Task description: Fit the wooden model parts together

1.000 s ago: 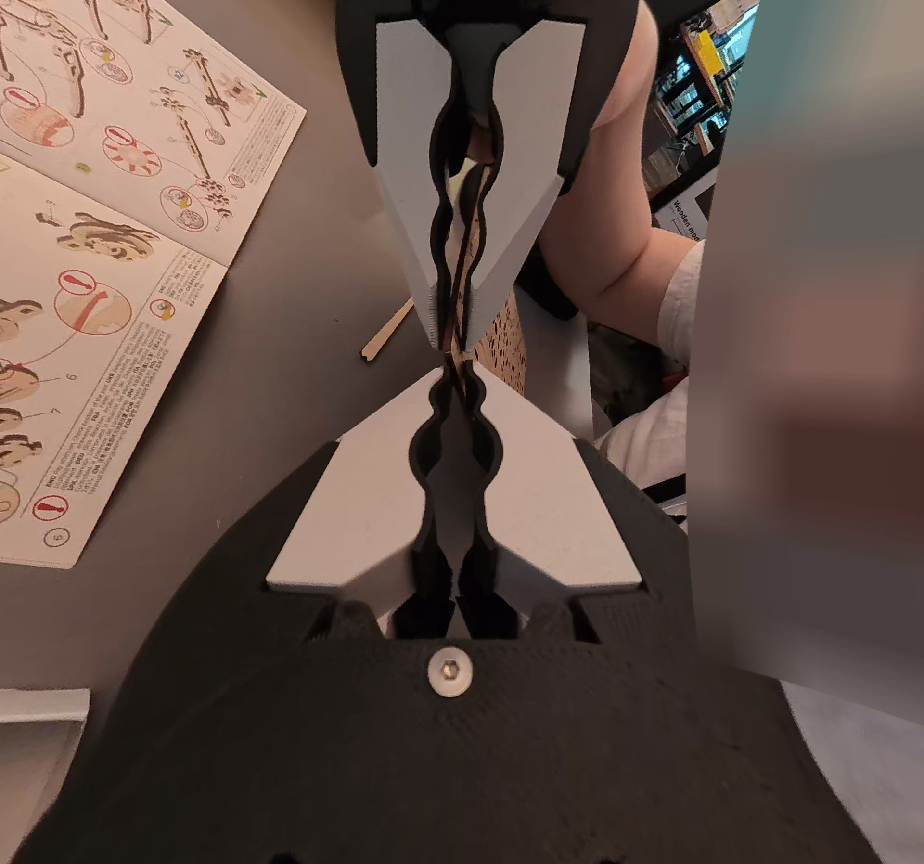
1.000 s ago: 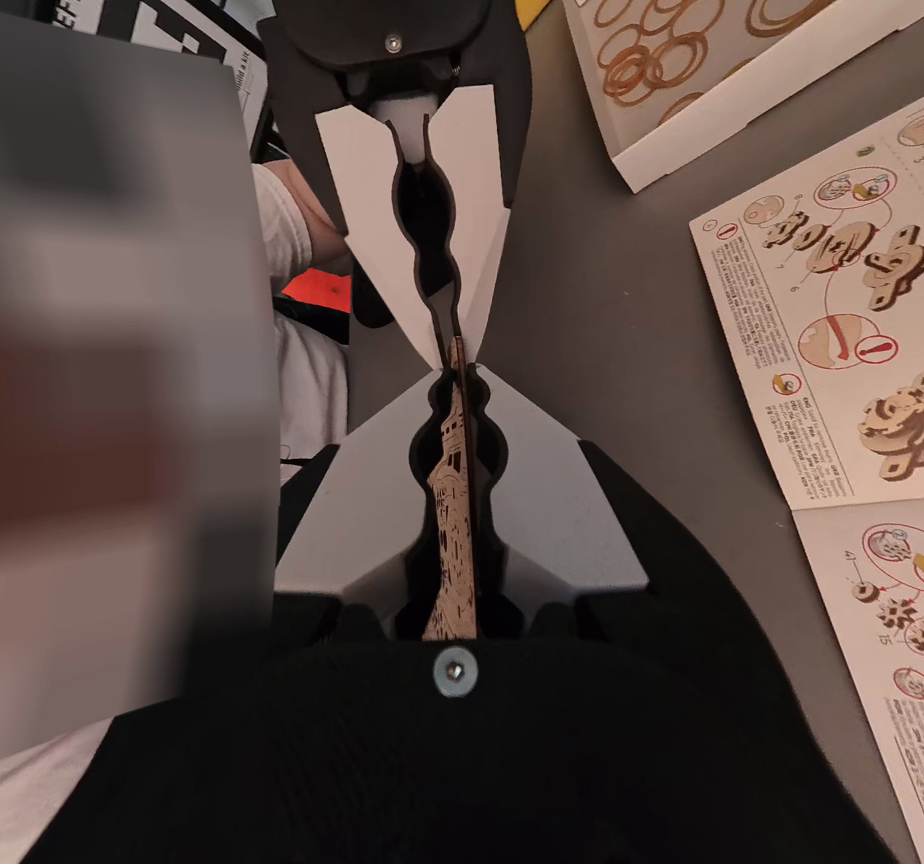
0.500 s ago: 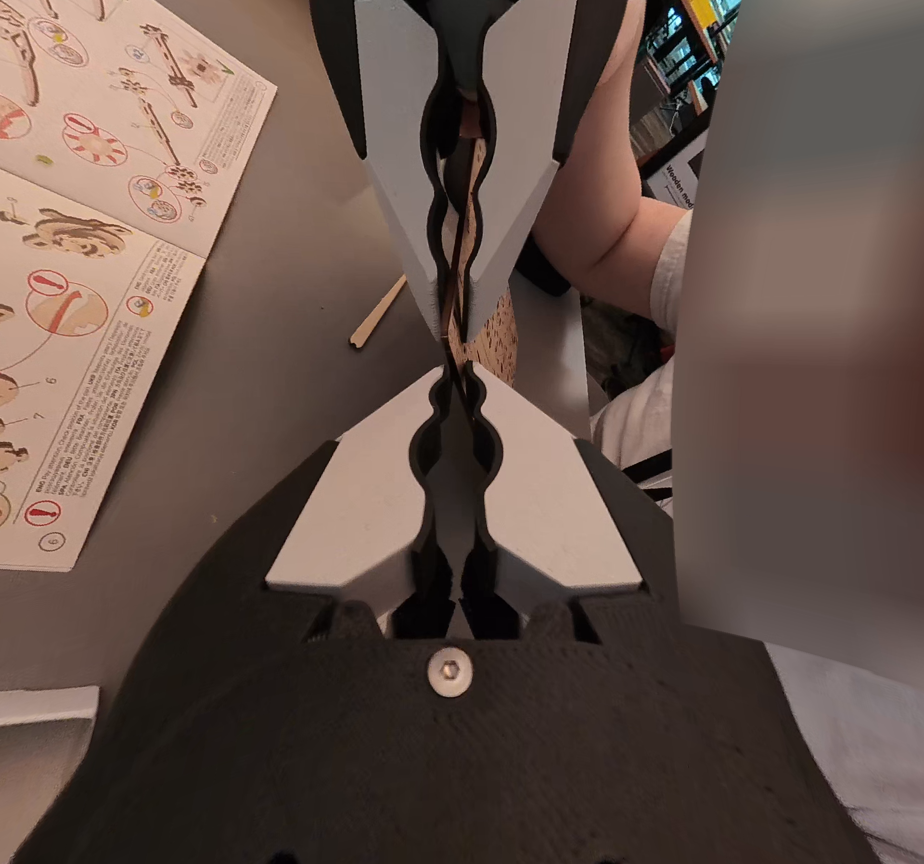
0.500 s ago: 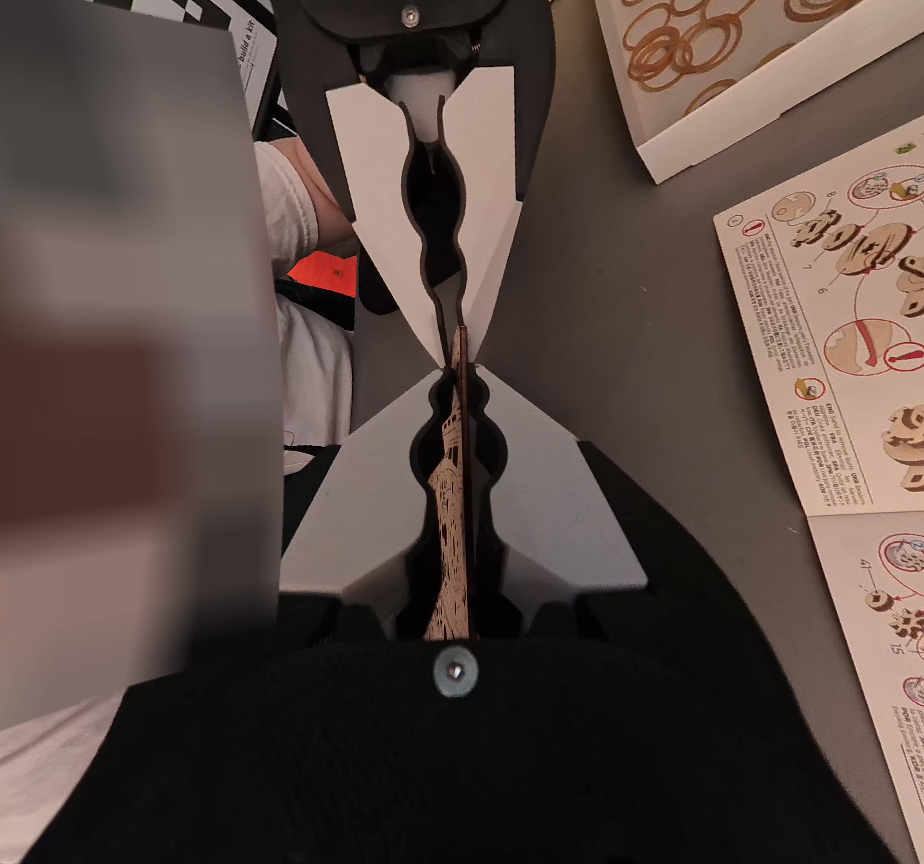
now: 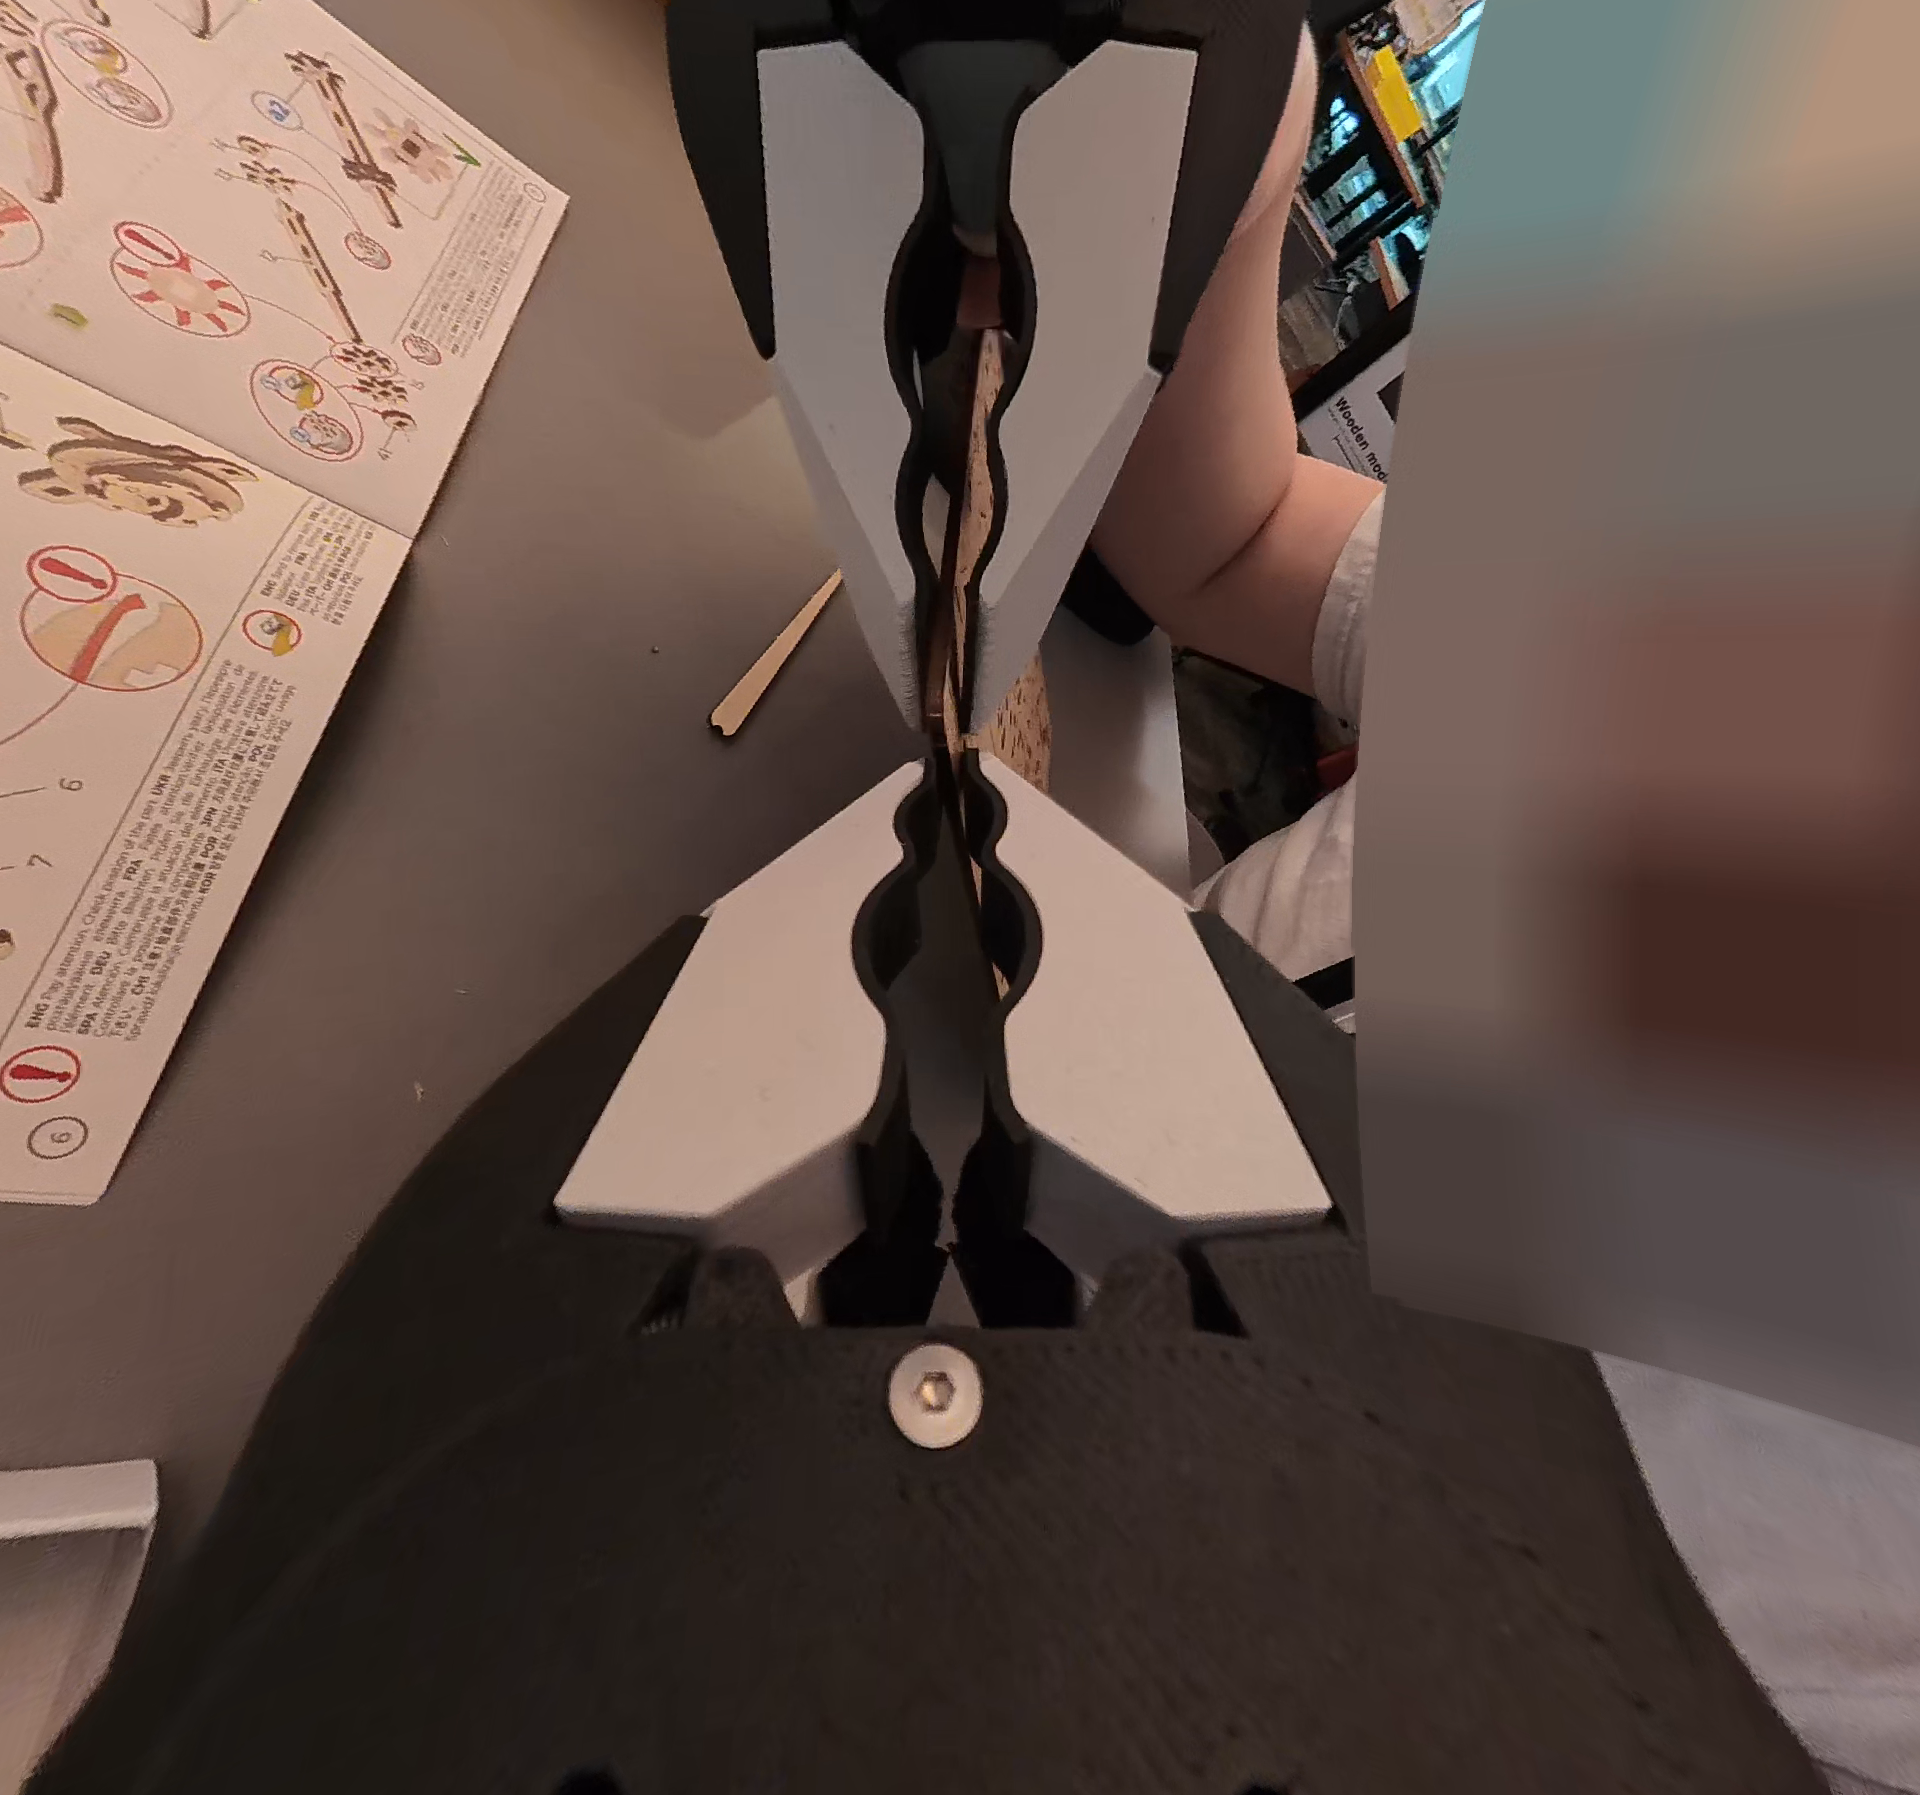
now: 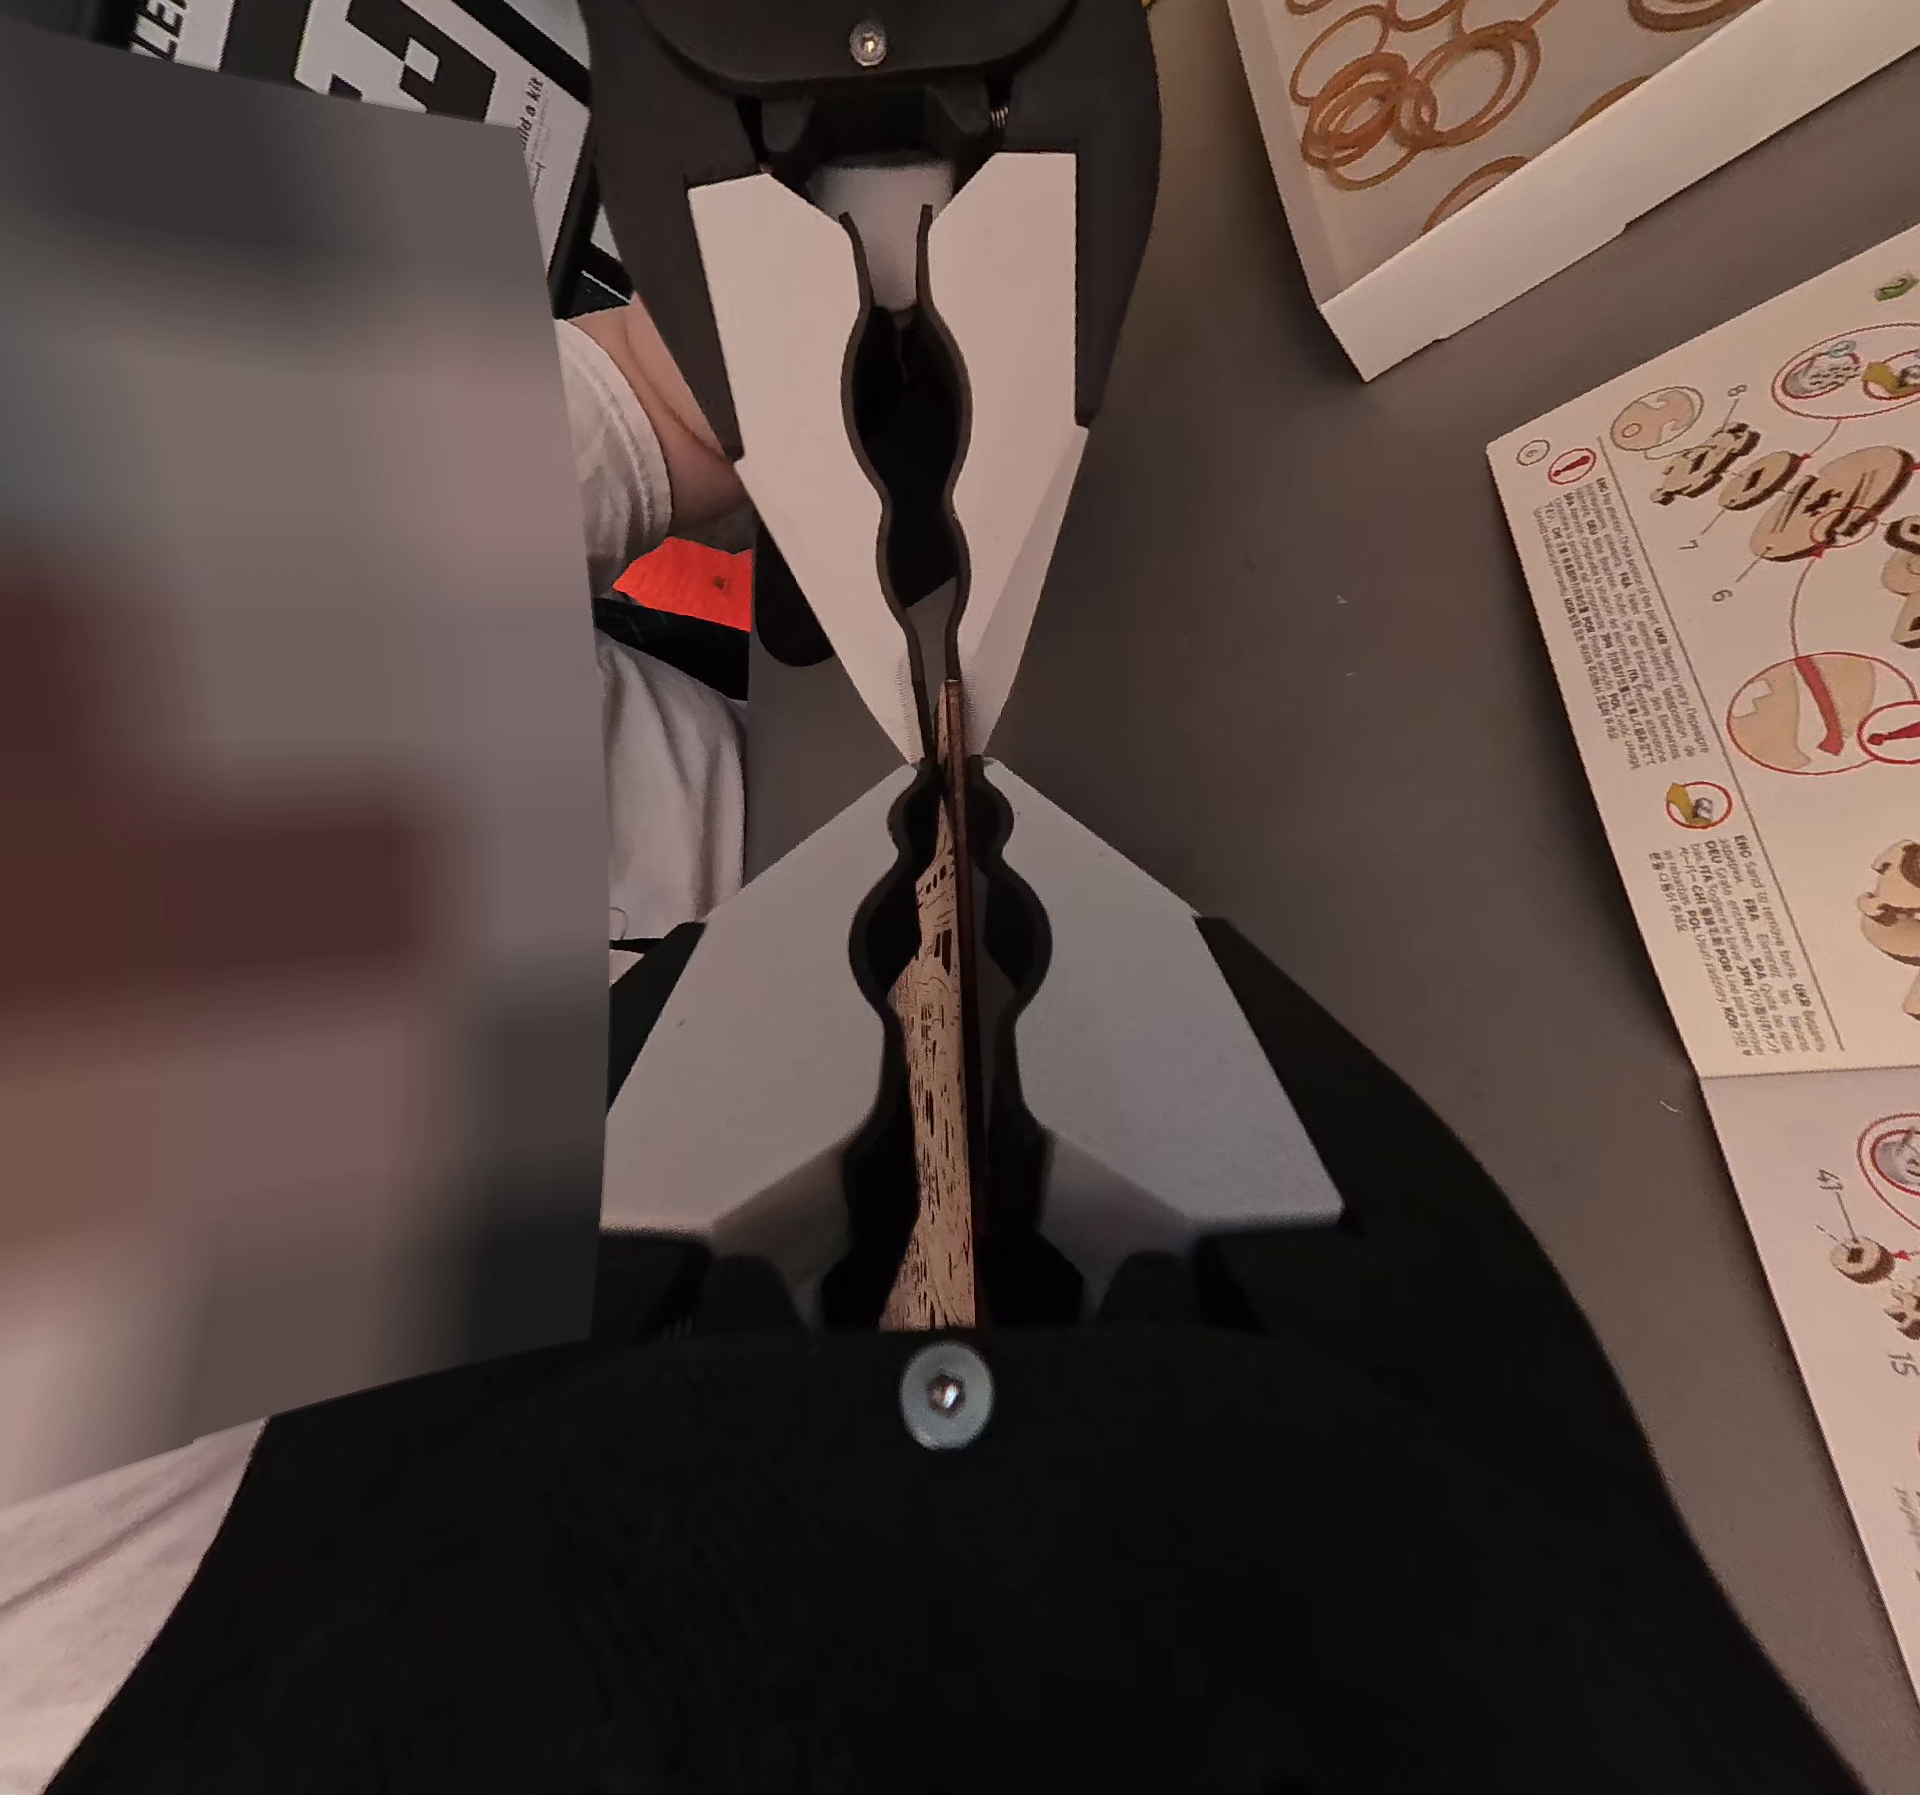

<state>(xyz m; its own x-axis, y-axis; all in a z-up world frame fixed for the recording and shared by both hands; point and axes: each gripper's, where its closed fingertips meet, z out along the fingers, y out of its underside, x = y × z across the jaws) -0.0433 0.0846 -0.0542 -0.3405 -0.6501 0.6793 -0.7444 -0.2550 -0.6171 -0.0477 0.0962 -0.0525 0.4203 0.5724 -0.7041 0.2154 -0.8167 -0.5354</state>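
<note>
My two grippers meet tip to tip above the grey table (image 5: 582,810). My right gripper (image 6: 943,771) is shut on a thin engraved wooden part (image 6: 935,1070) that stands on edge between its fingers. The part's far end reaches into the tips of my left gripper (image 6: 938,706). In the left wrist view my left gripper (image 5: 943,758) is shut on a thin dark wooden edge (image 5: 966,872), and the right gripper (image 5: 943,706) faces it, with pale wood (image 5: 982,457) in its jaws. I cannot tell whether this is one piece or two joined pieces.
An open instruction booklet (image 5: 208,498) lies on the table and also shows in the right wrist view (image 6: 1766,706). A flat wooden stick (image 5: 774,654) lies near the tips. A white box holding a sheet of wooden rings (image 6: 1507,83) stands far right. A person's arm (image 5: 1226,519) is behind the grippers. The tips of both grippers are at nearly the same place.
Both grippers stay tip to tip and shut on the wood. The pair has drifted slightly over the table; the grips look the same.
</note>
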